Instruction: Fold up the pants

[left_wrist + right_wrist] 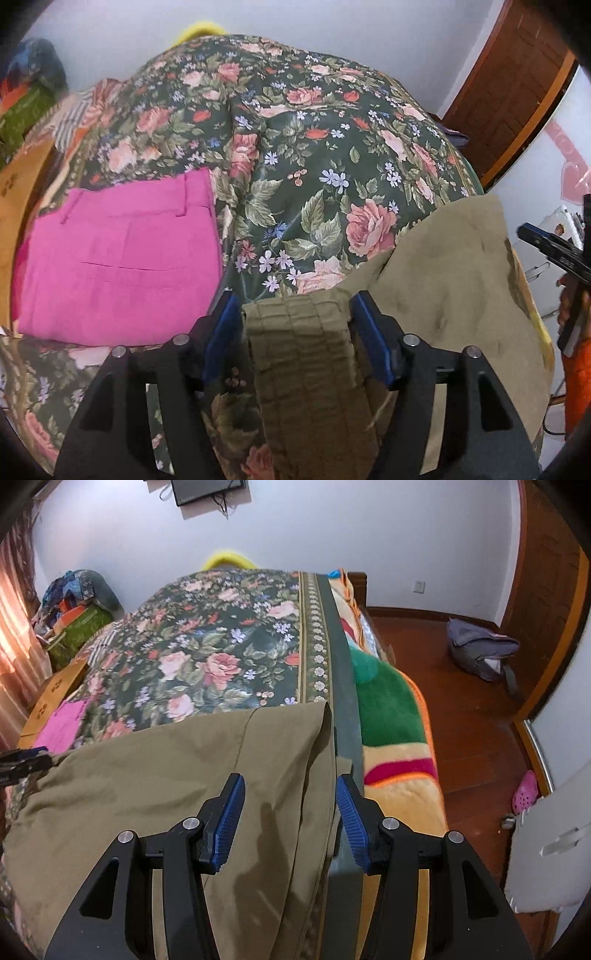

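Observation:
Olive pants [443,280] lie spread on the floral bedspread [295,147]. Their ribbed waistband [303,332] runs between the blue pads of my left gripper [295,306]; the pads stand just off its edges, so it is open. My right gripper [290,786] hovers open over the folded edge of the olive pants [166,775] near the bed's right side, its pads apart from the cloth. Each gripper shows at the edge of the other's view. Pink folded pants [118,258] rest to the left.
A cardboard box [55,690] and a pile of clothes [74,602] sit along the bed's left side. A striped fleece blanket [391,716] hangs over the right edge. On the wooden floor [461,701] are a grey bag [480,653] and a pink shoe [524,790].

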Demonstrator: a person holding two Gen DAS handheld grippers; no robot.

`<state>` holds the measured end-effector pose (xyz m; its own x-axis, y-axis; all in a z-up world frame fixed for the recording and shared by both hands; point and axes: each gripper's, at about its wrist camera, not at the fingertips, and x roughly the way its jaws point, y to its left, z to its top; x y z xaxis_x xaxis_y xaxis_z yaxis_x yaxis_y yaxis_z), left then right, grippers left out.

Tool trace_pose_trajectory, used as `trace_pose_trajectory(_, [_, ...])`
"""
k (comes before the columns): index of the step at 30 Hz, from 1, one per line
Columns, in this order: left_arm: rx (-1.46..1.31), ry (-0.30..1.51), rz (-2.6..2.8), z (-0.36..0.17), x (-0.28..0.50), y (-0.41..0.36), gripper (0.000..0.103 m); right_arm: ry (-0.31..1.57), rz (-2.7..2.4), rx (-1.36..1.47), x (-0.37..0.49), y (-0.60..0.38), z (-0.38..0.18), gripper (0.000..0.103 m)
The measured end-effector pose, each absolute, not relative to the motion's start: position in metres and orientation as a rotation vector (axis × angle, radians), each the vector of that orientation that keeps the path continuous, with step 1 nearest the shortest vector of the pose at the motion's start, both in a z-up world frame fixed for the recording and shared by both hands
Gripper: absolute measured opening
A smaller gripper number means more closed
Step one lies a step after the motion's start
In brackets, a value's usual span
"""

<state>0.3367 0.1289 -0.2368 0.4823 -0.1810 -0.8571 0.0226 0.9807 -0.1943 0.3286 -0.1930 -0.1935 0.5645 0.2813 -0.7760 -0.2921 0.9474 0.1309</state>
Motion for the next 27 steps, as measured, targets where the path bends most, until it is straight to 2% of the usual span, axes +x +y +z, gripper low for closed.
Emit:
trace_pose_trajectory(9, [-0.147,1.069,-0.125,-0.248,0.342,0.123,0.066,0.974,0.390,0.026,0.367,-0.184,-0.221,0.046])
trace_pose_trajectory(11, [-0.132,1.073,-0.115,-0.251,0.343,0.122,0.062,0.975,0.400,0.060,0.370,-0.185,-0.224,0.034])
trace_pose_trajectory(12, [-0.123,1.077,-0.112,-0.252,0.343,0.122,0.060,0.974,0.391,0.069,0.372,-0.184,-0.225,0.032])
trace_pose_trajectory(14, [-0.131,1.071,-0.107,-0.251,0.343,0.125,0.057,0.956,0.383,0.063,0.371,-0.182,-0.223,0.017])
trace_pose_trajectory(16, [-0.140,1.072,-0.105,-0.251,0.343,0.128,0.057,0.935,0.390,0.041,0.370,-0.178,-0.220,0.010])
trace_pose_trajectory(27, [-0.162,1.079,-0.040,-0.256,0.350,0.143,0.057,0.864,0.364,-0.058,0.384,-0.160,-0.214,0.007])
